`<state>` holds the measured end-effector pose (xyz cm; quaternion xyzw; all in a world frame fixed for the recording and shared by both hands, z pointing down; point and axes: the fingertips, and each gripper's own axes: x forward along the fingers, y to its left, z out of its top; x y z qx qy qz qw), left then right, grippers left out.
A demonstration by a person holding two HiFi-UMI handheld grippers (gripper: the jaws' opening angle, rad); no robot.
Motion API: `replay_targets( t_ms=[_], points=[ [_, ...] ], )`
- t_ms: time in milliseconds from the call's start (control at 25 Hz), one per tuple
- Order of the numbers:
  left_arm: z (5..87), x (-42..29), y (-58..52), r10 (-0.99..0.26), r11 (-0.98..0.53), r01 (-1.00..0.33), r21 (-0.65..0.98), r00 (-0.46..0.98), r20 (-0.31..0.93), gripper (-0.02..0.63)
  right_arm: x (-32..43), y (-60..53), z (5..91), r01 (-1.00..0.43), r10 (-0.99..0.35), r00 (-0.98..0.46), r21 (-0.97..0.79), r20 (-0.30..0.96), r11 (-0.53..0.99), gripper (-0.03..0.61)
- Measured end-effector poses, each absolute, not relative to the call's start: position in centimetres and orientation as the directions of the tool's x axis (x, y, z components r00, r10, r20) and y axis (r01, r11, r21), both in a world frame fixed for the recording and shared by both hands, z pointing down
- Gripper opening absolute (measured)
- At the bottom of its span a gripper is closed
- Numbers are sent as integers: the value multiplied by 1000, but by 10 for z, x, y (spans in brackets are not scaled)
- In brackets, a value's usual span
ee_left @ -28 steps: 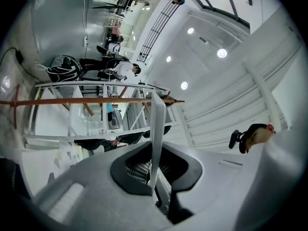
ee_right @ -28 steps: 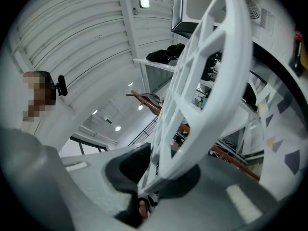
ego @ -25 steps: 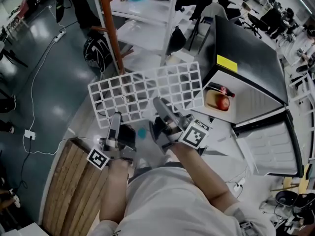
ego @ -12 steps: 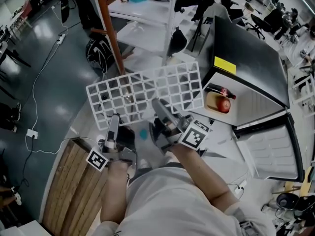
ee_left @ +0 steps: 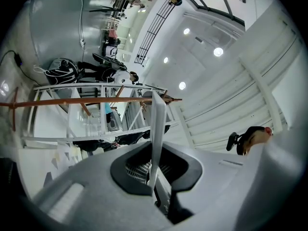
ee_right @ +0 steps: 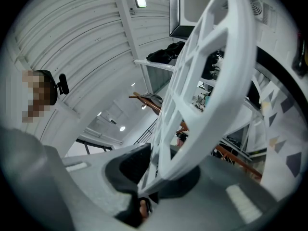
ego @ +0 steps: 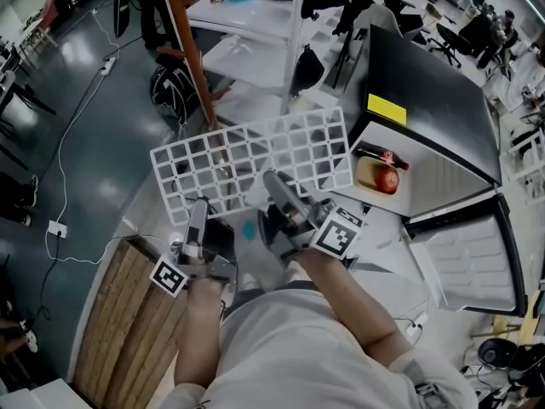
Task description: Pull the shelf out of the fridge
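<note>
The white grid shelf was already fully out of the fridge, held in the air just to its left. I judged that only setting it down remained. Its long axis ran across the head view, right end slightly higher. The jaws of my left gripper and right gripper were clamped on its near long edge.

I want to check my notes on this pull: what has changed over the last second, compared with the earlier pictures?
Nothing has visibly changed. The left gripper and right gripper stay shut on the white shelf, held in the air beside the open fridge. The apple stays inside it.
</note>
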<state>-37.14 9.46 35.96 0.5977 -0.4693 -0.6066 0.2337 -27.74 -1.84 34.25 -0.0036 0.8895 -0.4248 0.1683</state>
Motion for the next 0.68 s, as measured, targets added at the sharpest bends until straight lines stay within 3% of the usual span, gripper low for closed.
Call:
replay_targets(
  t_ms=[680],
  points=[
    [369, -368, 96, -860, -423, -269, 865, -180, -477, 34, -276, -17, 350, 115, -144, -953, -756, -268, 644, 51]
  ],
)
